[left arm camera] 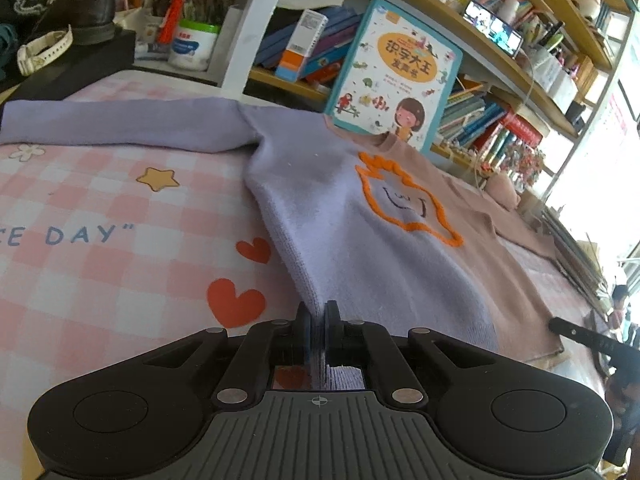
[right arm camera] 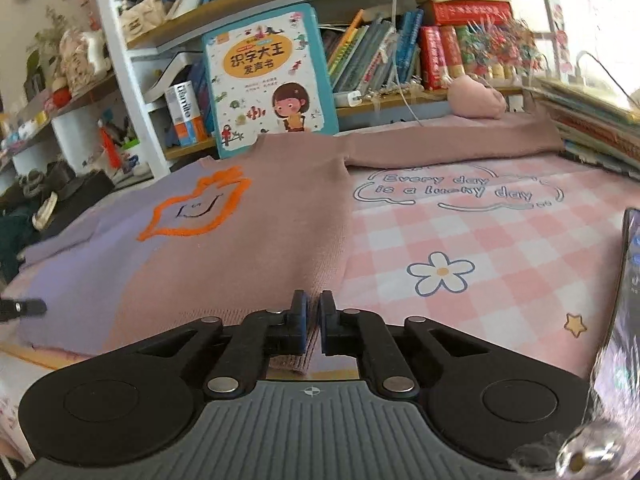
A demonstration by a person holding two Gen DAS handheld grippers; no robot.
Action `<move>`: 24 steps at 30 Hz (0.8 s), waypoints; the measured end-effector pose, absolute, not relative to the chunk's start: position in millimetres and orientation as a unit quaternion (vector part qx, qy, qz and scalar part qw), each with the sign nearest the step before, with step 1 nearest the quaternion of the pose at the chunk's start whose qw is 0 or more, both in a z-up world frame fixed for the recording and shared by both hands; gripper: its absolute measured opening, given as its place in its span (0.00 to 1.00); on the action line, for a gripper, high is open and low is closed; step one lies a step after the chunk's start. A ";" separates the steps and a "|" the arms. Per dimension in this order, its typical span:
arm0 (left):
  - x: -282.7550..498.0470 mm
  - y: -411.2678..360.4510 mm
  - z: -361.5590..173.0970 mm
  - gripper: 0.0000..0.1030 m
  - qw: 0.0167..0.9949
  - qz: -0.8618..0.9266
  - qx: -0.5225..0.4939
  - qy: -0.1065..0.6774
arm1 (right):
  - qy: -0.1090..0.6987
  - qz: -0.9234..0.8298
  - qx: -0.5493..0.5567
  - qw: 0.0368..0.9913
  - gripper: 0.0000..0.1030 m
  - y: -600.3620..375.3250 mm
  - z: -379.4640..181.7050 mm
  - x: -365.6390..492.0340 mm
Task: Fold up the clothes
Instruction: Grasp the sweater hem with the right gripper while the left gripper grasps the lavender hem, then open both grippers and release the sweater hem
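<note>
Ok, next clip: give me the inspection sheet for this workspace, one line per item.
Surface: pink checked sheet with hearts, stars, a flower and printed words.
Job's things: two-tone sweater, lilac and dusty pink, orange outline motif, lying flat face up, both sleeves spread sideways.
Clutter: picture book upright behind the collar; pink pouch; shoe and white watch on a dark box.
Grippers: left gripper shut on the lilac hem corner; right gripper shut on the pink hem corner.
Cables: white cord hanging in front of the books.
Surroundings: crowded bookshelves; bright window at the right of the left wrist view.
</note>
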State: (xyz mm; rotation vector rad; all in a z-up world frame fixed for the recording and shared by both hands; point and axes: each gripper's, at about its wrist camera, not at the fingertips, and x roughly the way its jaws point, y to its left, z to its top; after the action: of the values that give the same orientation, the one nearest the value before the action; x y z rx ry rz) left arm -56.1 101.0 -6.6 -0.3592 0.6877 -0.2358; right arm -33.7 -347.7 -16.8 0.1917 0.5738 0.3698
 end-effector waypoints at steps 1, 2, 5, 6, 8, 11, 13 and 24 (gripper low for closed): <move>-56.3 101.6 -6.7 0.06 0.918 -0.114 -0.179 0.336 | 0.282 0.180 0.100 0.937 0.10 -348.8 -16.7 -33.5; -56.6 102.7 -6.5 0.07 0.917 -0.114 -0.184 0.336 | 0.282 0.180 0.102 0.937 0.16 -349.4 -16.4 -33.5; -57.7 106.2 -6.0 0.10 0.914 -0.116 -0.196 0.336 | 0.282 0.179 0.098 0.937 0.20 -348.3 -16.2 -34.1; -58.1 107.1 -5.9 0.10 0.914 -0.117 -0.199 0.335 | 0.283 0.181 0.097 0.937 0.20 -347.5 -16.5 -33.7; -58.5 108.8 -5.8 0.10 0.914 -0.115 -0.203 0.332 | 0.287 0.184 0.091 0.936 0.19 -344.7 -17.6 -33.0; -56.9 111.7 -8.7 0.10 0.915 -0.108 -0.205 0.330 | 0.284 0.188 0.074 0.937 0.09 -341.8 -18.3 -33.9; -56.3 111.6 -10.8 0.09 0.915 -0.110 -0.206 0.328 | 0.281 0.191 0.077 0.938 0.06 -344.2 -19.1 -34.9; -60.8 108.2 -7.8 0.06 0.920 -0.115 -0.178 0.329 | 0.274 0.185 0.057 0.942 0.04 -343.7 -18.4 -46.1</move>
State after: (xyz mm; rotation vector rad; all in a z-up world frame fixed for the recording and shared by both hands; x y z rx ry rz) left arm -60.8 108.2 -7.8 -0.3656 0.6756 -0.2370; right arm -46.1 -343.7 -18.4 0.1163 0.5593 0.3773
